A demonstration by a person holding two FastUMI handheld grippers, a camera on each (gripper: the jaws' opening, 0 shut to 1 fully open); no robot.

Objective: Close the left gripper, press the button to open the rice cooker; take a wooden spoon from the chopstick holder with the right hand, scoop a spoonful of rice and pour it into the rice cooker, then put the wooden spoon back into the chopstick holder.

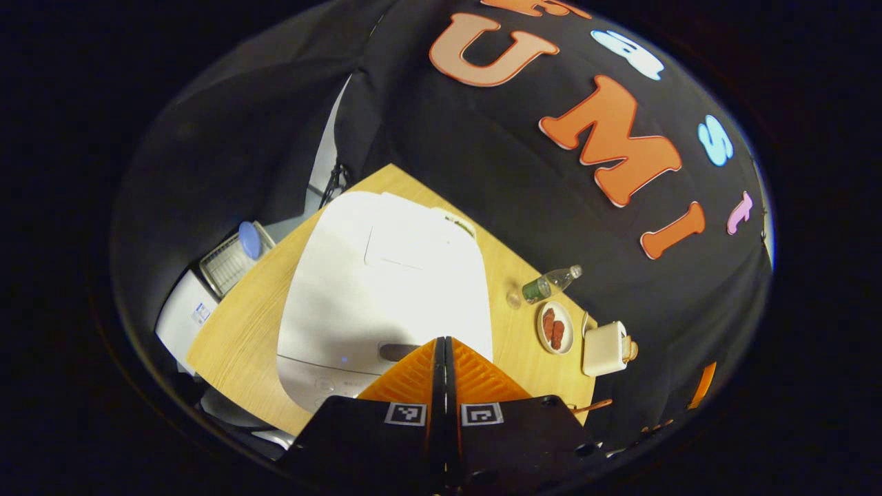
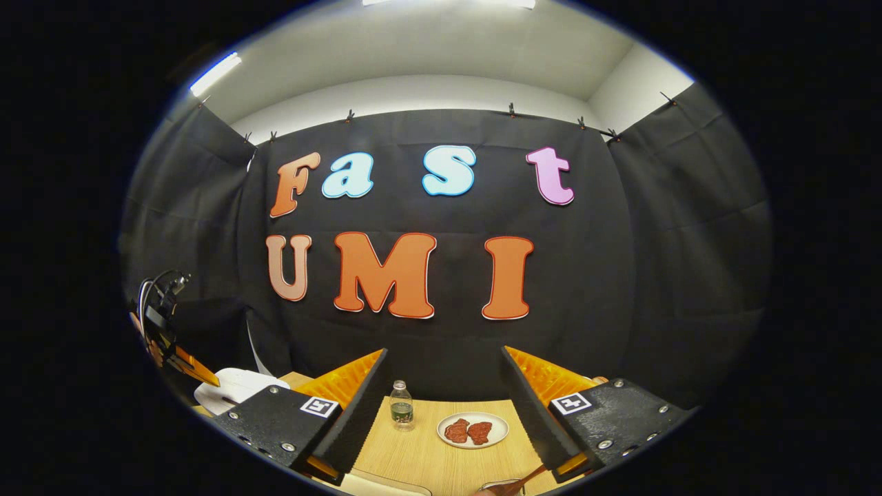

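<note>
left gripper [image 1: 444,342]: fingers pressed together, nothing between them; tip sits just over the near front edge of the rice cooker [image 1: 386,289], right beside the dark oval button [image 1: 400,352].
step in hand: judged as the button press, lid looks closed.
how to do it: keep fingers together so the tip acts as one blunt point; shift slightly left onto the button centre, push straight down, not sideways, so the cooker doesn't slide on the wooden table [image 1: 238,337]; clear off the lid fast since it should spring up.
right gripper [image 2: 441,386]: fingers spread wide, holding nothing, held above the near table edge, looking toward the far wall.
wooden spoon [image 2: 513,486]: a brown handle shows at the near edge below the right gripper; can't tell if it is the task spoon.
chopstick holder [image 1: 606,348]: cream box, far right of cooker, something brownish at its side.
rice: source not identifiable.
counts: rice cooker 1; button 1; plate [image 2: 473,430] 1, with 2 reddish pieces on it; water bottle [image 2: 401,406] 1; grippers 2.
off table, left: white appliance with wire rack [image 1: 227,265], 1.
</note>
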